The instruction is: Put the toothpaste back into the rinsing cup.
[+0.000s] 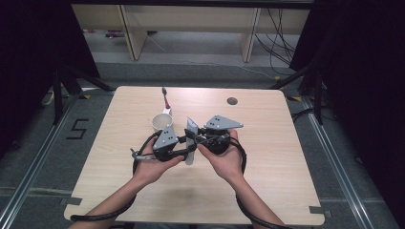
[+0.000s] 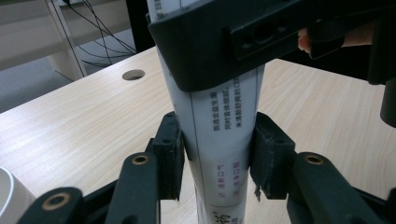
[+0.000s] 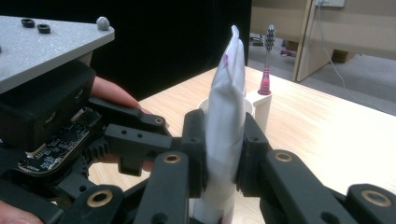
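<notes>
1. The high view looks forward and down from above the person's side, taking in the whole table [image 1: 267, 191] and the floor beyond.
2. The left gripper view sits close behind its own fingers [image 2: 168, 154], facing across the tabletop; a white tube [image 2: 219, 140] stands between them.
3. The right gripper view looks along its fingers [image 3: 194, 149] toward the left gripper [image 3: 126, 140].
4. All three share the tube and a white cup [image 1: 161, 121] just beyond the fingers.
</notes>
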